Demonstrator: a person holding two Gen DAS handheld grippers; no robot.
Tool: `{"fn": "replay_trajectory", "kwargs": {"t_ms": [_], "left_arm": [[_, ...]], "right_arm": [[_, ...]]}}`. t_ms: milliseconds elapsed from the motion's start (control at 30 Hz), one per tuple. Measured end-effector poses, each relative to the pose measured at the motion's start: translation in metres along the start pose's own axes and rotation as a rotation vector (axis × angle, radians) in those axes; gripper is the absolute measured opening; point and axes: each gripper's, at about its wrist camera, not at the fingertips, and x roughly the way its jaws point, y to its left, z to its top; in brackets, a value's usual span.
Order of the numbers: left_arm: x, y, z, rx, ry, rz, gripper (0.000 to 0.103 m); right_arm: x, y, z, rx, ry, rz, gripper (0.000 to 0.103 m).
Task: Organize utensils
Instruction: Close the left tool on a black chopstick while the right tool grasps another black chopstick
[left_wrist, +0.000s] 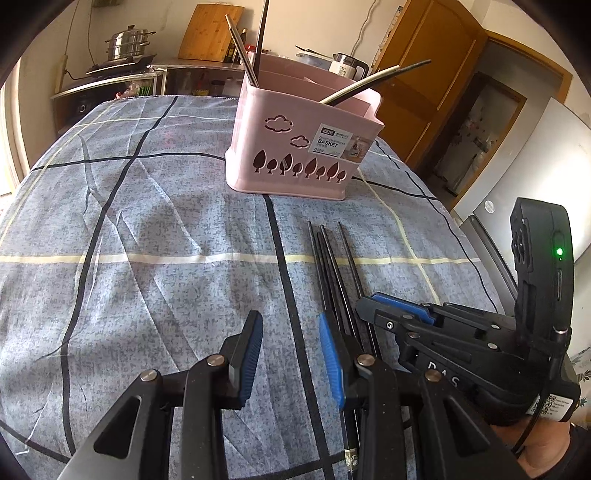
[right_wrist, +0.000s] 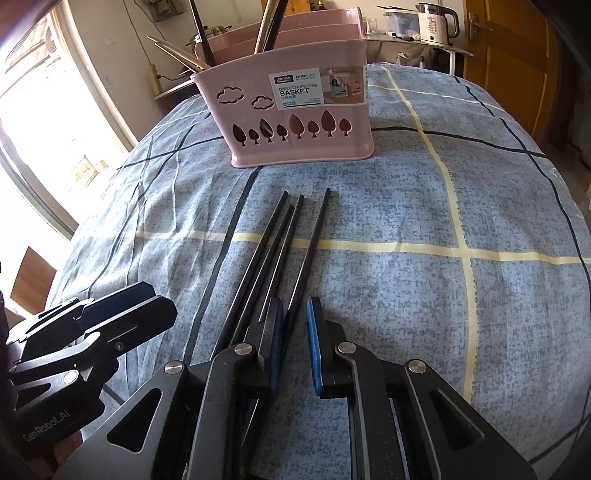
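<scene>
Several black chopsticks (right_wrist: 280, 236) (left_wrist: 328, 266) lie side by side on the blue-grey checked cloth (left_wrist: 147, 240), in front of a pink divided basket (right_wrist: 295, 122) (left_wrist: 303, 147). The basket holds upright metal chopsticks (left_wrist: 242, 48) and black ones. My right gripper (right_wrist: 295, 332) is low over the near ends; its jaws stand narrow, with the rightmost chopstick (right_wrist: 314, 240) in the gap and cloth still showing beside it. My left gripper (left_wrist: 291, 354) is open over bare cloth, just left of the bundle. Each gripper shows in the other's view: right (left_wrist: 369, 310), left (right_wrist: 159, 302).
Behind the table are a stove with a steel pot (left_wrist: 129, 44), a cutting board (left_wrist: 210, 31) and a kettle (right_wrist: 437, 22). A wooden door (left_wrist: 424, 74) and a white fridge (left_wrist: 535, 166) stand at the right. A bright window (right_wrist: 37, 110) is at the left.
</scene>
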Motion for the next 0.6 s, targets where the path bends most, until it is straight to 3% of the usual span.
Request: {"fn": "replay_trajectory", "kwargs": {"t_ms": [300, 600], "left_arm": [[0.022, -0.012, 0.011, 0.031, 0.031, 0.001, 0.032], [0.046, -0.029, 0.014, 0.079, 0.046, 0.057, 0.032]], "right_arm": [[-0.01, -0.026, -0.008, 0.027, 0.006, -0.002, 0.009], [-0.015, -0.038, -0.011, 0.041, 0.002, 0.01, 0.009]]}}
